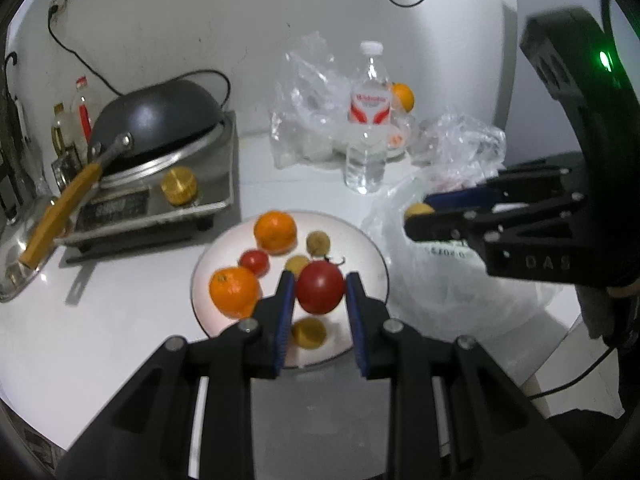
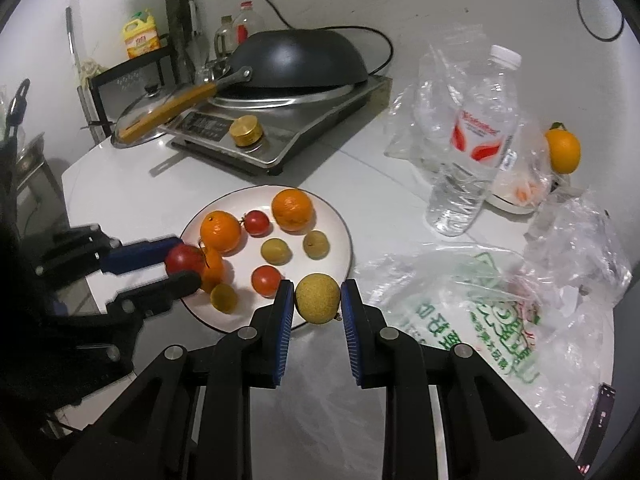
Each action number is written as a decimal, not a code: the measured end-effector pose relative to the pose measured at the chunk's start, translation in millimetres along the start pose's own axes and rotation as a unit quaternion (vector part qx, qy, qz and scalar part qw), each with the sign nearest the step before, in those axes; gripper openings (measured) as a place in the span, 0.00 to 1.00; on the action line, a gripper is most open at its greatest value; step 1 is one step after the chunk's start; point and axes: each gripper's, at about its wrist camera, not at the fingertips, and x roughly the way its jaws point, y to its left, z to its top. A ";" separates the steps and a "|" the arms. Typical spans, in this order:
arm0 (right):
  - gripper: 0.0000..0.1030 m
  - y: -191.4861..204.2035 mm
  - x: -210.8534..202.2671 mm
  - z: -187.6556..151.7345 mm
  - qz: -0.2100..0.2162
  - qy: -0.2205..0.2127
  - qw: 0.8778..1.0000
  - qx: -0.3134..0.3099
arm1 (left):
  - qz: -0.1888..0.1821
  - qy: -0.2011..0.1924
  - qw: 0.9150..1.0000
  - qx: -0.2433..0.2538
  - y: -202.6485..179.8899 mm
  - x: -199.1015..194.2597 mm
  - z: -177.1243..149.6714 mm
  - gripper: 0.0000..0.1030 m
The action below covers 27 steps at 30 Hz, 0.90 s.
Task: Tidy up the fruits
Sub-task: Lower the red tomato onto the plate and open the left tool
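Note:
A white plate (image 2: 345,227) holds two oranges (image 2: 292,209), small red tomatoes (image 2: 256,222) and several small yellow-green fruits (image 2: 274,251). My left gripper (image 1: 320,280) hangs over the plate's near side, shut on a red tomato (image 1: 320,294). The right wrist view shows this gripper (image 2: 184,260) coming in over the plate's left rim. My right gripper (image 2: 317,286) is shut on a round yellow fruit (image 2: 318,300) above the plate's near right edge. In the left wrist view it (image 1: 416,216) hovers over the plastic bag, right of the plate.
Behind the plate stands a cooker (image 2: 280,140) with an upturned black wok (image 2: 296,60). At the right are a water bottle (image 2: 472,148), crumpled clear bags (image 2: 576,240) and a printed plastic bag (image 2: 472,312). Another orange (image 2: 563,151) sits far right.

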 end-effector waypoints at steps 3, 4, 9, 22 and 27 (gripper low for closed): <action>0.25 3.6 7.7 -0.1 0.004 0.007 1.000 -0.002 | -0.012 0.012 1.000 0.000 -3.1 8.0 -8.3 0.25; 0.25 4.5 10.7 -0.6 0.005 0.011 1.000 -0.003 | -0.017 0.015 1.000 0.001 -5.3 12.0 -11.3 0.25; 0.25 3.2 19.0 -1.6 0.005 0.022 1.000 -0.003 | -0.028 0.027 0.999 0.001 -10.5 28.5 -16.1 0.25; 0.25 -1.1 51.6 4.2 0.026 0.040 0.999 -0.002 | -0.038 0.054 0.998 0.004 -10.3 58.6 -16.1 0.27; 0.25 0.1 66.9 4.6 0.039 0.053 0.998 -0.002 | -0.038 0.053 0.998 0.004 -8.8 59.5 -14.1 0.27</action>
